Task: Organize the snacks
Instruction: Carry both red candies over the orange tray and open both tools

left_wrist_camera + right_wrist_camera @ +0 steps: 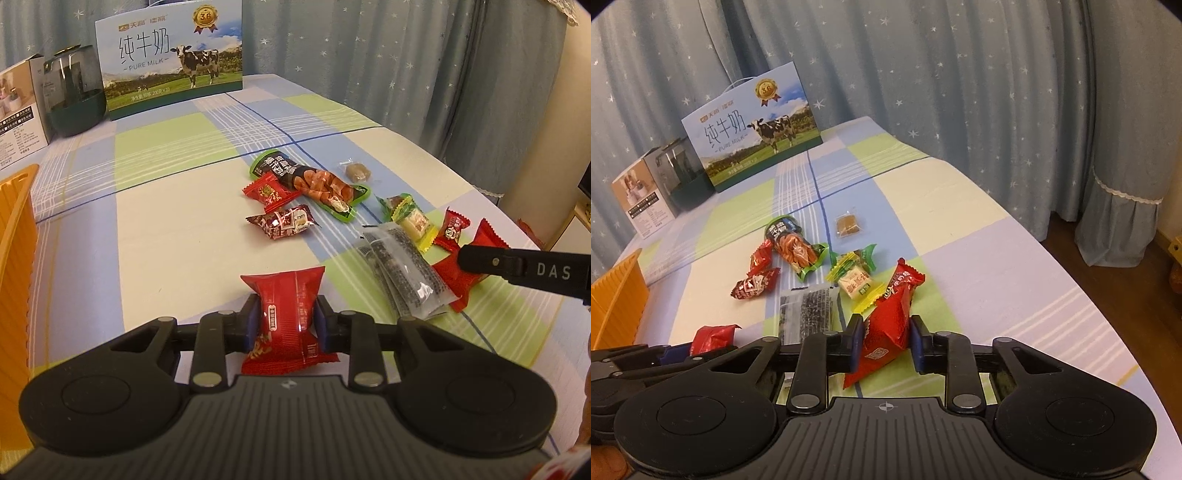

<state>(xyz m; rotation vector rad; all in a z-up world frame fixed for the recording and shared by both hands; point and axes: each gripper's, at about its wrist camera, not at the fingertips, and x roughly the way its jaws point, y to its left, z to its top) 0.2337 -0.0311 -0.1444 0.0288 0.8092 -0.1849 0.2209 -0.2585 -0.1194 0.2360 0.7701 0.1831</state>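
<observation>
The left tool [284,325] is pinching a red snack packet [286,317] between its blue pads, the wrapper squeezed at its waist and standing up out of the grip over the checked cloth of the counter [166,240]. The right tool [888,345] is likewise pressing its pads on a second red packet [886,332], which is tilting up between them at the counter's near edge. Ahead of the right tool and slightly to its left, a clear packet of dark seeds [807,314] is lying flat, and just beyond the tool's tips a yellow-and-green candy [855,282] is resting beside another small red sweet [907,278]. Farther out from both tools, a long green sausage pack [314,181] is lying touching two small red candies [269,192], with a brown cube in clear wrap [356,171] just beside it. Off to the left tool's left, an orange ribbed basket [16,258] is standing at the counter's edge. Well beyond everything, a milk carton box [170,59] is standing upright against the starred curtain [369,55]
</observation>
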